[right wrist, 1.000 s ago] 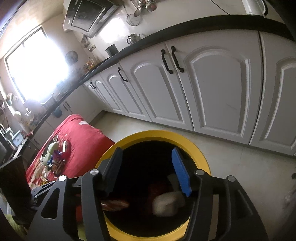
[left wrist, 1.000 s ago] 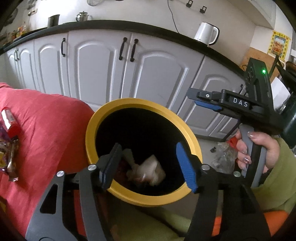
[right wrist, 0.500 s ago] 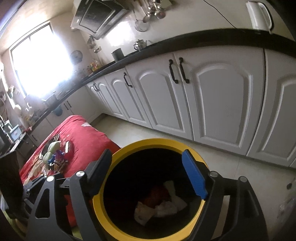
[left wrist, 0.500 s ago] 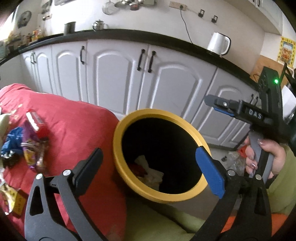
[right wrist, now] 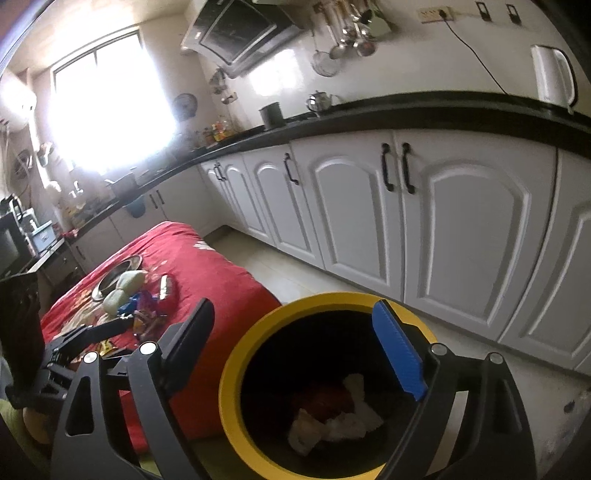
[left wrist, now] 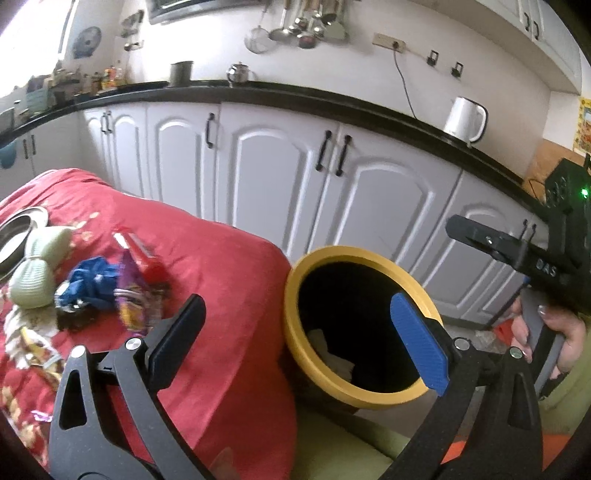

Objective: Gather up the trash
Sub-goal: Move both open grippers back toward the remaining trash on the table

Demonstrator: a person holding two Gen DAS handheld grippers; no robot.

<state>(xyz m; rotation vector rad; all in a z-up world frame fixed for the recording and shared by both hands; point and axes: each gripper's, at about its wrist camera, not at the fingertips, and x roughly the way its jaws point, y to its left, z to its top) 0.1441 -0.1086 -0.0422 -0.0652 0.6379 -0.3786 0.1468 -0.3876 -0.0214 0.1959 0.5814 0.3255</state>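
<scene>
Fingers of both the left gripper [left wrist: 299, 345] and the right gripper [right wrist: 295, 350] stand spread and empty at the yellow-rimmed bin [left wrist: 295, 334], while leftover wrappers [left wrist: 122, 295] lie farther left on the red cloth [left wrist: 221, 280], nearer the left gripper.

Domestic kitchen: white cabinets [right wrist: 461, 229] under a black countertop [left wrist: 332, 99], electric kettle [left wrist: 464, 120], range hood [right wrist: 236, 33], hanging utensils [left wrist: 303, 27].
</scene>
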